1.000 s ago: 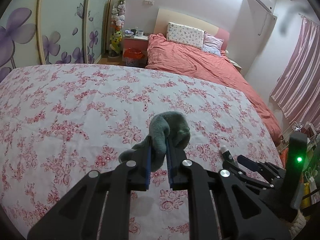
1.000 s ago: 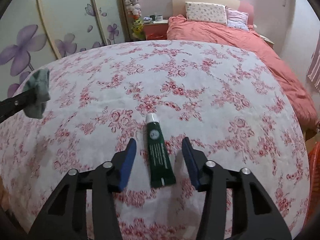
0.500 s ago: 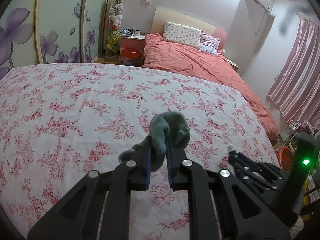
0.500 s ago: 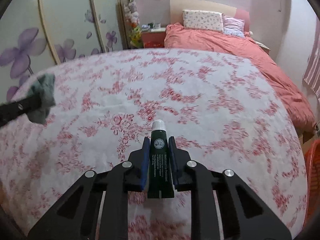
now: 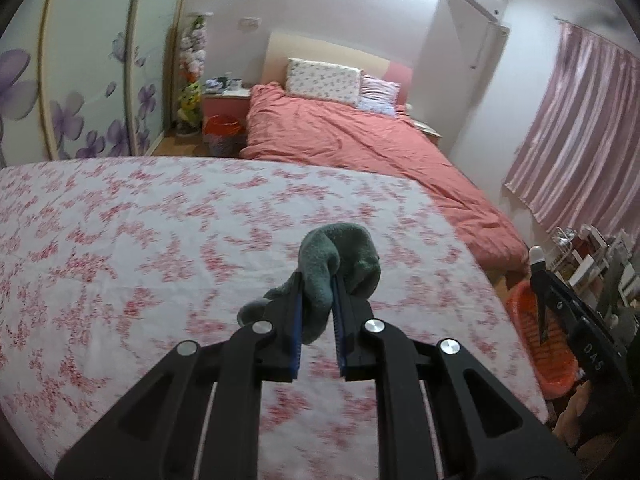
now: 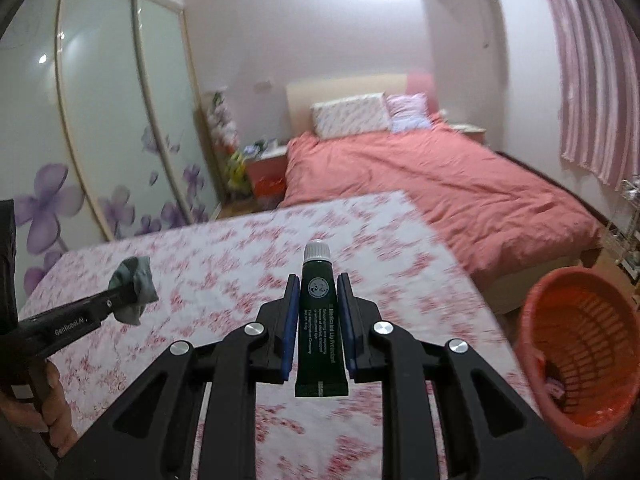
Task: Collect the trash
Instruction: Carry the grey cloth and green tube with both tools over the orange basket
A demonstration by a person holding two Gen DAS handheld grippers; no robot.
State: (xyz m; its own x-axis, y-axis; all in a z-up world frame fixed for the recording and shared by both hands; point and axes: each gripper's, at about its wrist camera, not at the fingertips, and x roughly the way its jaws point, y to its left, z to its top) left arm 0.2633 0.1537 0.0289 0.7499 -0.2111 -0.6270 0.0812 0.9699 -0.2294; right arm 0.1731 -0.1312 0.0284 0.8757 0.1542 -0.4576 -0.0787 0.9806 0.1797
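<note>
My left gripper (image 5: 317,280) is shut on a crumpled grey-green cloth (image 5: 340,256) and holds it above the floral bedspread (image 5: 160,248). My right gripper (image 6: 318,284) is shut on a dark green tube with a white cap (image 6: 320,320), lifted off the bedspread (image 6: 224,264). The left gripper with the cloth (image 6: 134,284) also shows at the left of the right wrist view. An orange mesh basket (image 6: 580,352) stands on the floor to the right of the bed; it also shows in the left wrist view (image 5: 536,344), partly behind the right gripper.
A second bed with a salmon duvet (image 5: 352,144) lies beyond. A wardrobe with purple flower doors (image 6: 100,152) lines the left wall. Pink curtains (image 5: 580,140) hang at the right. Another orange basket (image 5: 220,132) stands by the nightstand.
My right gripper closed on the green tube and lifted it off the bedspread, swinging right so the orange basket comes into view. My left gripper, still holding the cloth, also moved right.
</note>
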